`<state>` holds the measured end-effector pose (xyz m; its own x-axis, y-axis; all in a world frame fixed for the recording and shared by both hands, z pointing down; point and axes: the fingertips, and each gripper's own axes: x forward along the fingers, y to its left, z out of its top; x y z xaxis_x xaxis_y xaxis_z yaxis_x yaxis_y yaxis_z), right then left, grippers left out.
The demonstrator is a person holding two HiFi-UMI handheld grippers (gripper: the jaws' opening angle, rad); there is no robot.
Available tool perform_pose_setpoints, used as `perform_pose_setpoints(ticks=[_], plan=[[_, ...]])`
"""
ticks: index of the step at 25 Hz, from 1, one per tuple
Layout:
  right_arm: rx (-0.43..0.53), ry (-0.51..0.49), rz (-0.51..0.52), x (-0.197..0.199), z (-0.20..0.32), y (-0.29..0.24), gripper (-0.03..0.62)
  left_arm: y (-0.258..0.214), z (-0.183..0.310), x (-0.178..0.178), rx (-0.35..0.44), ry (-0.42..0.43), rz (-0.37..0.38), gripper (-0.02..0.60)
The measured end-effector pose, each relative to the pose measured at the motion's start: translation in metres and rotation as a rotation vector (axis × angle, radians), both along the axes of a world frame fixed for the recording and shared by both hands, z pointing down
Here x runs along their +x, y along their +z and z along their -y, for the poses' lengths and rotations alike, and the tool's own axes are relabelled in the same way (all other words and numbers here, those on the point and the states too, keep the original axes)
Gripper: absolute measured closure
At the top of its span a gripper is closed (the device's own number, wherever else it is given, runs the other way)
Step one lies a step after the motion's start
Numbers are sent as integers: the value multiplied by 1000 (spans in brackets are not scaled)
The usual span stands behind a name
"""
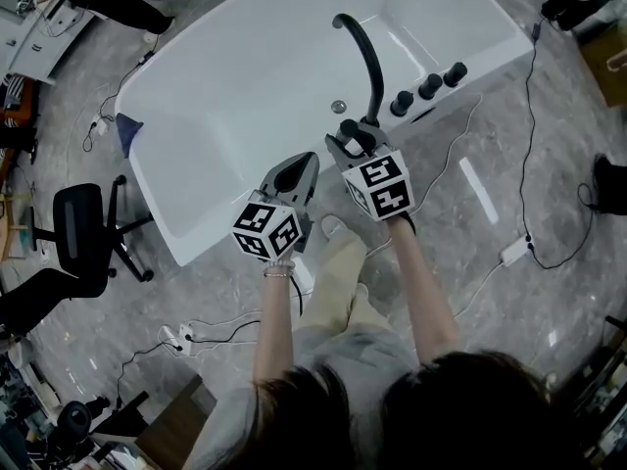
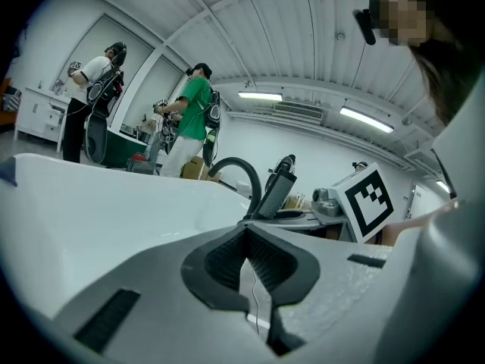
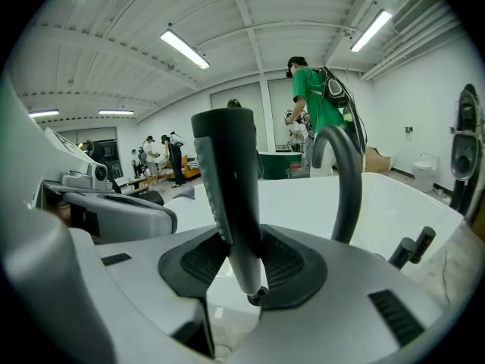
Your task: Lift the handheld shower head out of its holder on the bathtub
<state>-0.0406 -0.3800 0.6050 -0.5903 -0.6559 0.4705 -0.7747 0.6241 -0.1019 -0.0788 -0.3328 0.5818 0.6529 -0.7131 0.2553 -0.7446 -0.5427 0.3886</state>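
Note:
The dark handheld shower head point(image 3: 227, 180) stands upright between the pads of my right gripper point(image 3: 239, 260), which is shut on its handle. From the head view, my right gripper point(image 1: 349, 141) is over the near rim of the white bathtub point(image 1: 245, 76), just in front of the curved black spout point(image 1: 370, 62). My left gripper point(image 1: 299, 167) hangs beside it to the left, shut, with nothing between its pads. In the left gripper view, my left gripper point(image 2: 246, 252) points across the tub, and the shower head point(image 2: 277, 190) shows beyond it in the right gripper.
Three black knobs point(image 1: 429, 86) sit on the tub rim to the right of the spout. A drain point(image 1: 339, 107) lies in the tub floor. An office chair point(image 1: 78, 233) stands left of the tub. Cables and a power strip point(image 1: 514, 251) lie on the floor. People stand beyond the tub.

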Motion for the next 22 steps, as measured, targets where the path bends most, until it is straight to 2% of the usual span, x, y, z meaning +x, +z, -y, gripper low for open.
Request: perform_pose_setpoints(ticks=[13,22], plan=[[63,37,55,11,-20,-74,461,-56,-21,4,63,23,-6,577],[154,90,88,34,-47,-139,462,-102,-48,21,133,75,-4,577]])
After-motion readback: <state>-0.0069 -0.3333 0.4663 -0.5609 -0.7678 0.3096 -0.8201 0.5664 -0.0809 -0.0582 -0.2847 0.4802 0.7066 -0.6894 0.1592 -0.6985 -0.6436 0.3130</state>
